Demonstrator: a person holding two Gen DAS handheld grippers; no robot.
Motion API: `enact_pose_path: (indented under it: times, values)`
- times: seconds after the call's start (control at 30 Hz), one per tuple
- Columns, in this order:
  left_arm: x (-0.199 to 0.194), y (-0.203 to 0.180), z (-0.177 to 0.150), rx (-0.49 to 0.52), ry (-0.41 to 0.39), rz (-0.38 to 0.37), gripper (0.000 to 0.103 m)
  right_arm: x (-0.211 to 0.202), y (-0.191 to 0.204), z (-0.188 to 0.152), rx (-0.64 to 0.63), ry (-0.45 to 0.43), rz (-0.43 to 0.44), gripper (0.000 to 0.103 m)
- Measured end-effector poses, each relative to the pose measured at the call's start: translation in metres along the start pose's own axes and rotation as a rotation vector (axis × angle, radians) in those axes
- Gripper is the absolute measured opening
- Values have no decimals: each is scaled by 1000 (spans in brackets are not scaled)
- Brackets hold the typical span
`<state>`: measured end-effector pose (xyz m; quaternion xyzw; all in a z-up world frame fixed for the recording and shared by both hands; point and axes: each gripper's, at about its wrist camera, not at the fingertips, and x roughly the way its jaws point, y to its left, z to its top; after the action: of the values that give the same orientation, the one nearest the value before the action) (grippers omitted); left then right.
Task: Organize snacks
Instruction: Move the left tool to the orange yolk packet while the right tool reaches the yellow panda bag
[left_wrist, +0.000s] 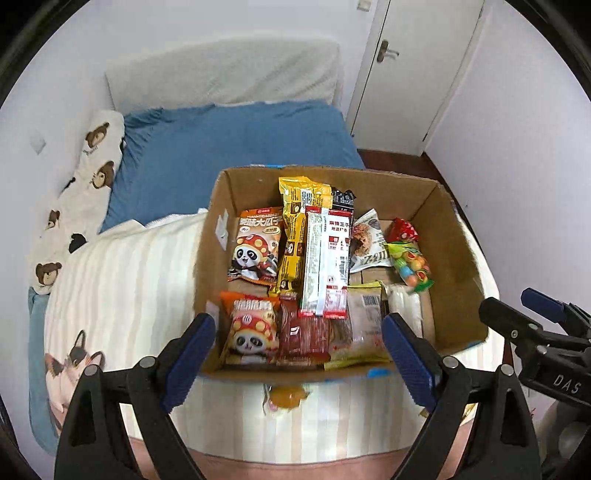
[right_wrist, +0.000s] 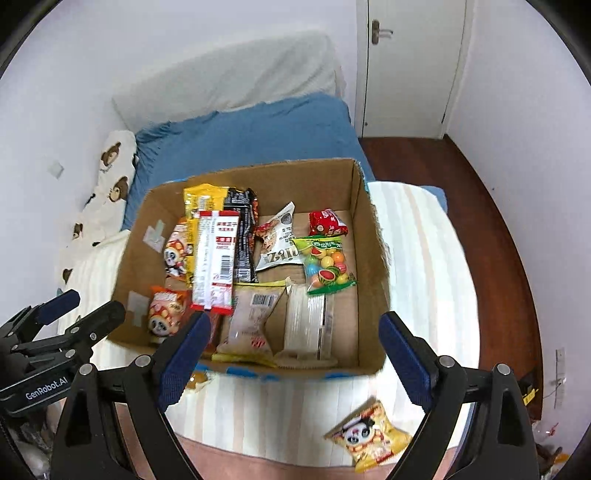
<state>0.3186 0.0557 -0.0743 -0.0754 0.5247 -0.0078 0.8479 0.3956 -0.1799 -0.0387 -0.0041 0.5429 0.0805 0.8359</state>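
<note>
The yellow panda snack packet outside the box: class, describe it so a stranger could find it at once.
Start at the open cardboard box on the striped blanket. Look on the blanket in front of the box's near wall, towards the right. The yellow panda packet lies there alone, the only panda packet not inside the box.

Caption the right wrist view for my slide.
Open right gripper above brown cardboard box of snacks; yellow panda snack packet outside on striped blanket.

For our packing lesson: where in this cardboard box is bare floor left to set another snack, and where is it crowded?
Bare floor in the cardboard box lies along its right wall, beside the gumball bag and the clear packet. A smaller patch lies in the far right corner, behind the red packet. The left half is crowded, with the red-and-white packet stacked on others.
</note>
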Motion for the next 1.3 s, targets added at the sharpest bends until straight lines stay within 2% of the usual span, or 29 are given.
enact_pose_path:
  times: [0.27,0.43,0.63,0.8,0.9,0.93,1.1,1.2,1.3]
  values:
    - [-53,-6,-32,14,-109,25,93,-60,2,-37,-9,-95,11,94]
    - [-75,-8,-47,17,-142,21,93,-92,4,-56,-5,-142,20,94]
    - [-100,-12,-59,30,-191,39,93,-115,5,-71,18,-162,61,94]
    - [-106,-12,-73,16,-199,40,93,-122,2,-89,48,-155,88,94]
    - [-99,-7,-84,-12,-172,18,94,-110,-6,-100,95,-109,114,98]
    - [-92,-4,-87,-18,-152,10,100,-102,-12,-104,122,-86,126,100]
    - [-50,5,-103,-28,-37,15,103,-40,-68,-135,384,36,160,101]
    - [-25,12,-114,-53,7,42,103,5,-98,-151,509,112,126,101]
    - [-1,22,-121,-71,61,62,103,40,-116,-159,516,153,36,101]
